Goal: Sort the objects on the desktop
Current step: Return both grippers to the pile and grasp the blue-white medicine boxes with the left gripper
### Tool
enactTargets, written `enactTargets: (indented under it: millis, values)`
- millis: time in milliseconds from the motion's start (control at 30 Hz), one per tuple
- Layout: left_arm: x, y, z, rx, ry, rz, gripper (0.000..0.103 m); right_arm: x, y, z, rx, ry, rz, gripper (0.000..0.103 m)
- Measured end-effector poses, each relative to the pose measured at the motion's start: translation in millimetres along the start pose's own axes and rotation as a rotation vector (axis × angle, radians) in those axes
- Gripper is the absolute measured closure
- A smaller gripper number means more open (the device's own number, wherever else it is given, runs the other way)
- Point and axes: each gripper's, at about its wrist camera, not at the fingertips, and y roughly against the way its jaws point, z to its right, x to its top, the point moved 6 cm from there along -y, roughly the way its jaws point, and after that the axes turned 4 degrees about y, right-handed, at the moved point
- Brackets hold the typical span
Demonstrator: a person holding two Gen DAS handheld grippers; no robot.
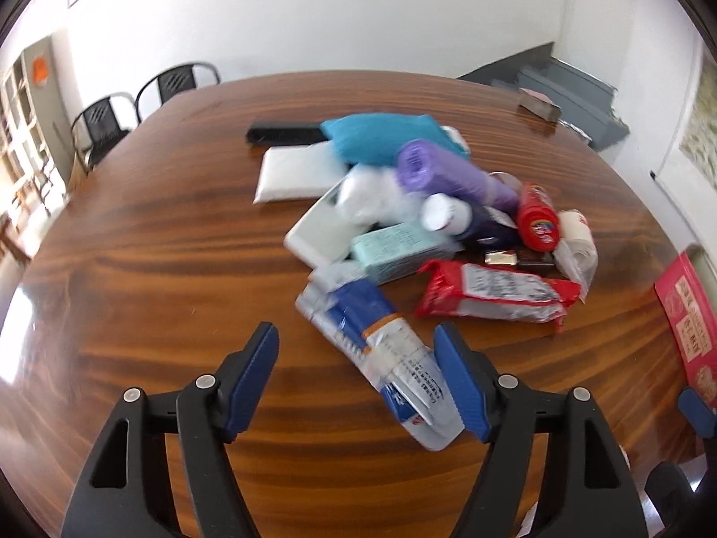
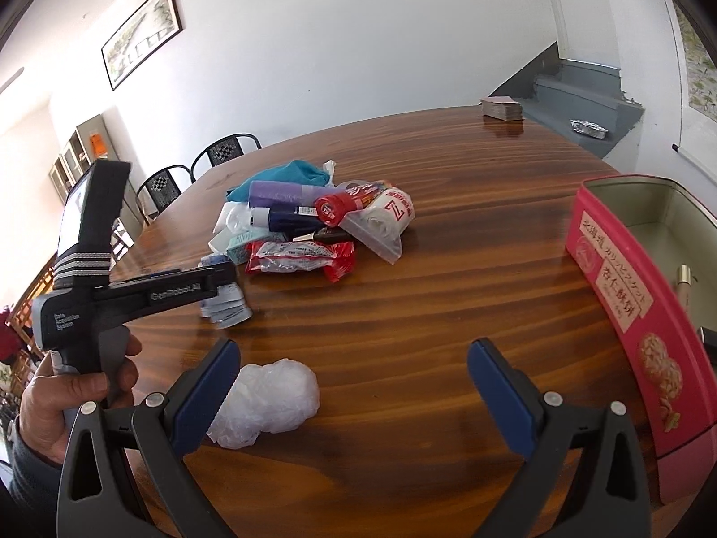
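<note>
Wood-grained and glossy, the table point(image 1: 148, 278) carries everything, so take the heap of packets point(image 1: 430, 206) at its middle as the landmark. On the far right of that heap stands a pink tin point(image 2: 627, 296), open at the top, with something small already lying inside; it reads as the likely place for sorted things, though that is a guess. Just on the near side of the heap, touching its edge, lies a blue-and-white sachet pack point(image 1: 381, 354), its long axis running diagonally from the heap toward the near right. The left gripper point(image 1: 358, 376) is spread wide with the near end of that pack between its fingers; the right-hand blue pad point(image 1: 457, 385) is at or against the pack's edge, the other well clear, so nothing is pinched. The right gripper point(image 2: 354, 385) is also spread and empty, farther from the heap, with a crumpled clear bag point(image 2: 269, 399) beside its left pad point(image 2: 201, 394). The left is plainly nearer the pack; closing across its narrow width looks the natural grip.
</note>
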Motion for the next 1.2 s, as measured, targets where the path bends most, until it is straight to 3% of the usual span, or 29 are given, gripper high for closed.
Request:
enactTargets:
  millis: [167,533,600,633,667,900,1200]
  values:
    - [-4.1,0.9,-11.9,0.021,0.024,-0.017,0.028,-0.4,0.4,3.6,0.013,-0.009,-0.001,0.001]
    - [-4.4,-12.8,1.7,0.006,-0.036,-0.045,0.029,-4.3,-1.3,-3.6,0.037,0.017,-0.024,0.001]
    - [-4.9,-14.2,0.4,-0.008,-0.038,-0.044,0.049,-5.3,-3.2,-6.8,0.047,0.024,-0.035,0.001]
    - [-3.8,-14.1,-1.0,0.002,-0.039,-0.037,0.064,-5.6,-4.5,-9.0,0.052,0.029,-0.041,0.001]
    - [-2.8,-12.6,-4.6,0.0,-0.03,-0.032,0.067,-5.9,-5.8,-11.2,0.056,0.035,-0.046,0.001]
    - [1.9,2.7,-21.9,-0.021,0.007,0.02,0.068,-8.9,-17.6,-36.3,0.107,0.097,-0.096,0.001]
    - [5.4,14.7,-23.3,-0.073,-0.004,0.043,0.068,-20.1,-37.7,-62.3,0.053,0.235,-0.187,0.001]
